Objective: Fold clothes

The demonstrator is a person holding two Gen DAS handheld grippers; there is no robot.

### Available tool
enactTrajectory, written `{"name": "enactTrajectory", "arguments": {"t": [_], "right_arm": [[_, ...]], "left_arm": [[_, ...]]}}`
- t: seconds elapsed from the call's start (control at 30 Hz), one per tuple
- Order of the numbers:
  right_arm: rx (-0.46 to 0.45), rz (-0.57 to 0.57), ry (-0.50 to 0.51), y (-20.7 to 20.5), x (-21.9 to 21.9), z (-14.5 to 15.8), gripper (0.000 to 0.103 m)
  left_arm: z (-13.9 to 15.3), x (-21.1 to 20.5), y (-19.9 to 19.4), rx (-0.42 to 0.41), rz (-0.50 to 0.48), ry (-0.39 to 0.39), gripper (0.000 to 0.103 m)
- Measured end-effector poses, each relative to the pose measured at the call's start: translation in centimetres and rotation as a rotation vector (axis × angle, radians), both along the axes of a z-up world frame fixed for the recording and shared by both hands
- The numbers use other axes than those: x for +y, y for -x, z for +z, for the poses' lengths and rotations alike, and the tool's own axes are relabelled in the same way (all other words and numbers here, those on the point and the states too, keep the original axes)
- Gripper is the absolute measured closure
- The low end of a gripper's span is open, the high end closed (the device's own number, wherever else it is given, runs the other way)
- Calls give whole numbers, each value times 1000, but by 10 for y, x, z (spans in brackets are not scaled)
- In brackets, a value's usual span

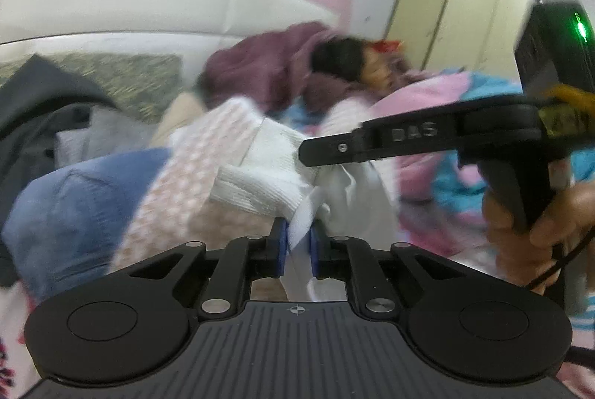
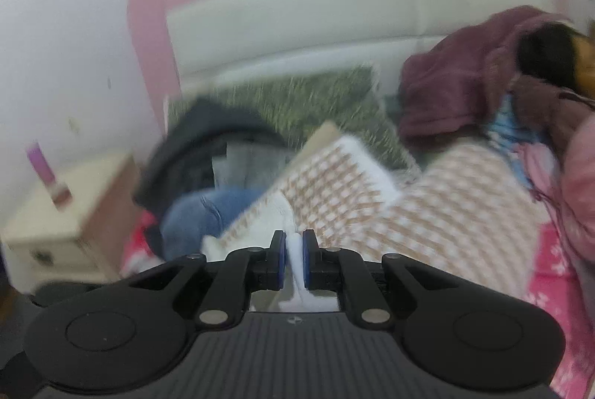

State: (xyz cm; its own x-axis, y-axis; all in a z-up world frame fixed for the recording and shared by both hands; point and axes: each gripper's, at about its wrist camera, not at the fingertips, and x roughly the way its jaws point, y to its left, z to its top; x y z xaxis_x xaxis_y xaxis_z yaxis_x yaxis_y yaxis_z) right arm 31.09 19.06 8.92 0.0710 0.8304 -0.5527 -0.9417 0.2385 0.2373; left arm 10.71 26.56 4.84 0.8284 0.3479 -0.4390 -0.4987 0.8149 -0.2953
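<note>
Both grips are on: my left gripper (image 1: 298,243) pinches a white edge of the sweater (image 1: 208,176), the pink-and-white knitted one, and my right gripper (image 2: 294,257) is clamped narrow on white fabric of the same garment (image 2: 372,198). From the left wrist view the right tool reaches in from my right, its tip at the ribbed cuff just ahead of my blue pads (image 1: 283,243). I judge this the lift-and-spread step: the sweater is bunched and slack ahead of both tools, not yet laid flat.

Next I need to pull the two held edges apart and find bare space to lay it down, and that looks tight. Everything is motion-blurred, so exact edges are hard to read.

Ahead of me the bed is crowded: blue jeans (image 2: 197,216) just left of the sweater, a dark garment (image 2: 208,138) beyond them, a green speckled pillow (image 2: 316,101) against the white padded headboard (image 2: 334,12). A person in purple (image 2: 465,83) lies far right. A cream nightstand (image 2: 67,209) sits far left, and the wall is painted pink.
</note>
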Motion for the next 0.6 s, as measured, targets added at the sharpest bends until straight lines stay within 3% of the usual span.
{"name": "enactTrajectory", "arguments": {"t": [0.13, 0.27, 0.37, 0.6], "right_arm": [[56, -78, -68, 0, -67, 14, 94], [124, -228, -77, -2, -154, 13, 94], [176, -362, -59, 1, -225, 2, 94], [165, -614, 80, 33, -356, -49, 94]], "left_arm": [[12, -36, -4, -54, -99, 45, 92], [14, -91, -13, -67, -241, 85, 92], [5, -140, -27, -32, -362, 111, 92], [-43, -250, -51, 71, -594, 106, 92]]}}
